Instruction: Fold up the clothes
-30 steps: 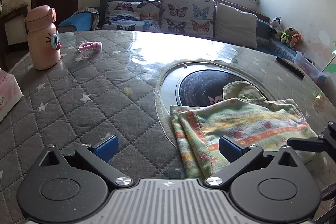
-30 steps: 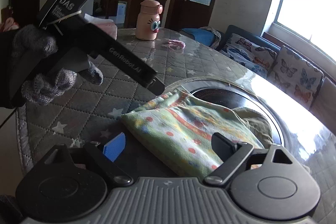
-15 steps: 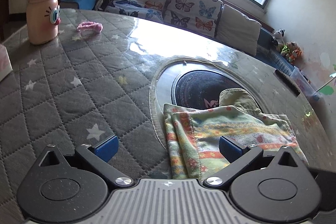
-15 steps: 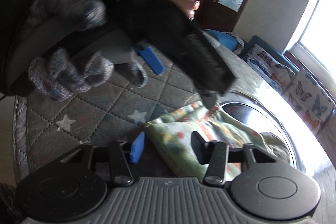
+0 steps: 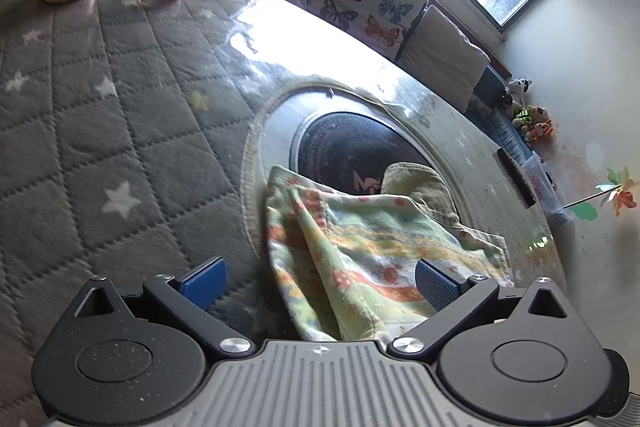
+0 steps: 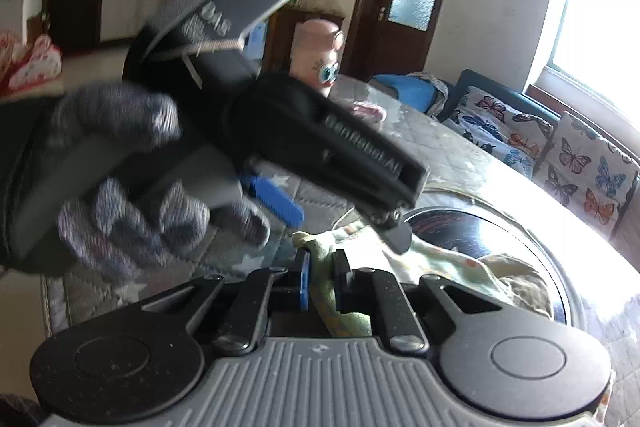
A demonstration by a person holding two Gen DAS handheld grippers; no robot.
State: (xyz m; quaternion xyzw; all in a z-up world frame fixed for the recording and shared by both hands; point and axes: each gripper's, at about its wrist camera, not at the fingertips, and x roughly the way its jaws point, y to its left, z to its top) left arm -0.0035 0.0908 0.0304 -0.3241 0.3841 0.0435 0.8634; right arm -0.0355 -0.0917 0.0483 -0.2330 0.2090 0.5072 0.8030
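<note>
The right hand-held gripper (image 6: 322, 281) is closing its jaws on a bunched edge of the flowered cloth (image 5: 372, 259), which is passing up between the two pads; the pads appear to be pinching it already. The left hand-held gripper (image 5: 320, 281) is standing wide, holding nothing, with the cloth's near end lying between its fingers and close under its body. The cloth is lying partly folded on the quilted grey surface (image 5: 80, 131), draped over the rim of the dark round inset at its middle. It looks light, thin and limp, so it is likely to sag and slide wherever it is not pinched. A corner or a doubled hem seems the safest place to take hold, gathering every layer so none is slipping free during the fold.
</note>
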